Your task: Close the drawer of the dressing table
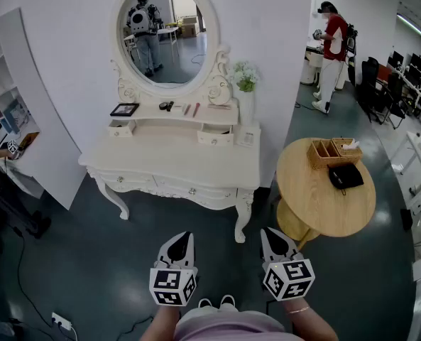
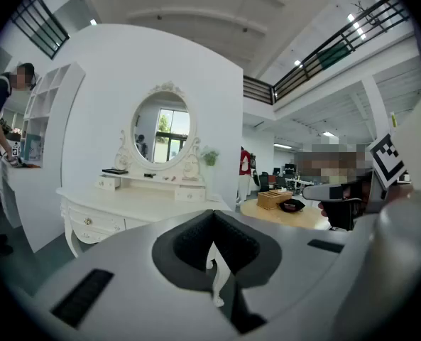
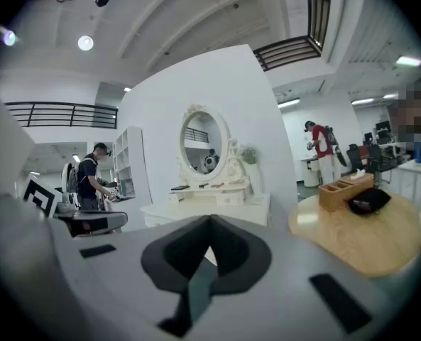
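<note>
The drawer (image 1: 216, 136) at the desk's (image 1: 196, 165) back sits well away from the left gripper (image 1: 184, 239) and right gripper (image 1: 270, 234), both with jaws together and empty; it looks light and stiff, so I'd nudge its front.

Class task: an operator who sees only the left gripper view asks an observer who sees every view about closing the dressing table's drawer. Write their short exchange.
Operator: Which drawer is open?
Observer: The head view shows two. The small left drawer and the small right drawer both seem to stick out past the shelf.
Operator: And on my right side?
Observer: The right gripper has its fingers together, with nothing between them.
</note>
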Tool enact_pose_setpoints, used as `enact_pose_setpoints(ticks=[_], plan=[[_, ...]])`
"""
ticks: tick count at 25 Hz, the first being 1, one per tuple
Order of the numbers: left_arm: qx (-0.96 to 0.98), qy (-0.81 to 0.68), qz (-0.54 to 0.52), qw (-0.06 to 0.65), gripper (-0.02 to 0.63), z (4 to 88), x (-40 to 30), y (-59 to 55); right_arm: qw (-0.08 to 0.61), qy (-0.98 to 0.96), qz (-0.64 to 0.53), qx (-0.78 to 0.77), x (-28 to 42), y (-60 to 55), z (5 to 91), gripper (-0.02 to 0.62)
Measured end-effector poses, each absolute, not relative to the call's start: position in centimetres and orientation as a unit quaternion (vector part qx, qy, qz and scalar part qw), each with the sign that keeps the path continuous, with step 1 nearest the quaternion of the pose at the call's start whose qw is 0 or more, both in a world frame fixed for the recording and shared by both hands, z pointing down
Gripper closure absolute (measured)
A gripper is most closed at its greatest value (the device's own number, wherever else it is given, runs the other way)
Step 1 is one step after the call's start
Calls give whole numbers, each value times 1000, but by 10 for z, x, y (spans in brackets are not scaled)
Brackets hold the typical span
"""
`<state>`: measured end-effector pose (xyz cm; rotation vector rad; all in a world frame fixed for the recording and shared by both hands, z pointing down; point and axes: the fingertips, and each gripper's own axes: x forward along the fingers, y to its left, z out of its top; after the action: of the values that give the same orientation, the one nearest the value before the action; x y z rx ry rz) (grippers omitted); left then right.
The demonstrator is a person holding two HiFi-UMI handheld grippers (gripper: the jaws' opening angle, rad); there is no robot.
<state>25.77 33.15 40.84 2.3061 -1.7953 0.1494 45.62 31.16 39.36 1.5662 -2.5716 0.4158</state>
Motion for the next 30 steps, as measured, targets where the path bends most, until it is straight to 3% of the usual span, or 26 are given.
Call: enact_pose_setpoints(ticks=[12, 30], plan=[[778, -616, 54, 111, 606, 413, 263, 331, 39, -854, 135, 502, 454, 311, 394, 588], [755, -640, 66, 130, 606, 435, 224, 294, 60, -867, 152, 470, 417, 260, 413, 412]])
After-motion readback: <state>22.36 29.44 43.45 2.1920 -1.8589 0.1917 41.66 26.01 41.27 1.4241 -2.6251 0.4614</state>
